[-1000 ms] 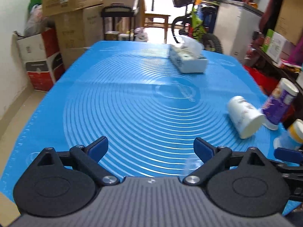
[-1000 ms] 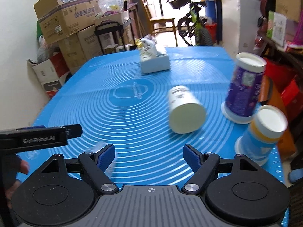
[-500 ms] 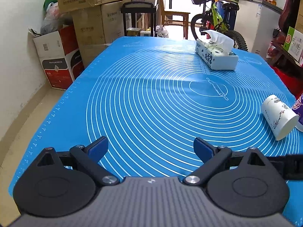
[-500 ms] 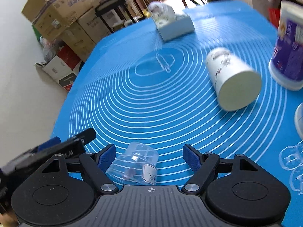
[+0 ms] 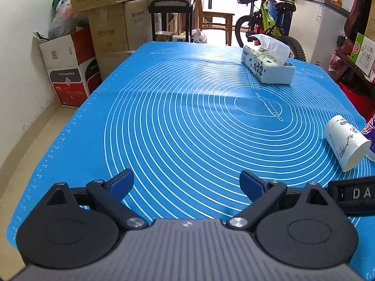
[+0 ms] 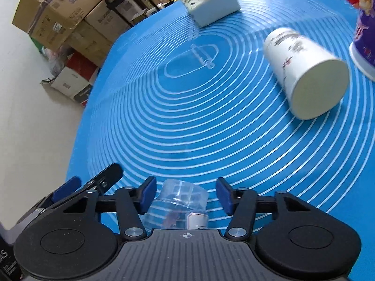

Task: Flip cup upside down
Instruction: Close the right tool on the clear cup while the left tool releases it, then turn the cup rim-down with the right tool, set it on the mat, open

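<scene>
A small clear plastic cup [image 6: 179, 205] sits on the blue mat [image 6: 187, 121] between the fingers of my right gripper [image 6: 186, 195], base pointing away from the camera. The right jaws are open around it, and a gap shows on the right side. A white paper cup [image 6: 304, 70] with a flower print lies on its side to the right; it also shows in the left wrist view [image 5: 346, 142]. My left gripper [image 5: 186, 185] is open and empty above the mat's near edge. Its fingers [image 6: 70, 186] show at the left of the right wrist view.
A tissue box [image 5: 267, 65] stands at the far side of the mat. A purple cup [image 6: 365, 30] stands upside down at the right edge. Cardboard boxes [image 5: 103, 11], a bicycle [image 5: 264, 23] and a cabinet stand beyond the table.
My right gripper has moved down and forward over the clear cup, which now sits between its fingers, and the jaws have narrowed. My left gripper has shifted left and back.
</scene>
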Motion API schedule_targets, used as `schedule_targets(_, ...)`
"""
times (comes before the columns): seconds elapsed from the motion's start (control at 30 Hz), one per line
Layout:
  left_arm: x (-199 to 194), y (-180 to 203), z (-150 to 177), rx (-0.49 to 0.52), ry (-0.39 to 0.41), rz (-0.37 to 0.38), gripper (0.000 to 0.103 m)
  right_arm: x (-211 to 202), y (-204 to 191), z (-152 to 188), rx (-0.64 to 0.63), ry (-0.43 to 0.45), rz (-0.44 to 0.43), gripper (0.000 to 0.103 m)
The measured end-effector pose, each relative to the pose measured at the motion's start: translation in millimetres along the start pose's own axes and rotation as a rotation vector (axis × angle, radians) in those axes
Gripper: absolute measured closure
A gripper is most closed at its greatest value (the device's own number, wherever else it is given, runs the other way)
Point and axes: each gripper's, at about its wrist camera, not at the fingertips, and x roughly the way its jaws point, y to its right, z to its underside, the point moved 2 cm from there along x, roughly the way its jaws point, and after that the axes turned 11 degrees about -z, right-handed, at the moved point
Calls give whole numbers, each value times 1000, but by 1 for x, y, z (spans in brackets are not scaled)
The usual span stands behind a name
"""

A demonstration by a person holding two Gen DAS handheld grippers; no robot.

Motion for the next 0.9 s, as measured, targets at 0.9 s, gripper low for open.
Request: schedule_targets(0.9,-13,8,6,-1,32,17,7,-30,-12,20,-446,454,333,54)
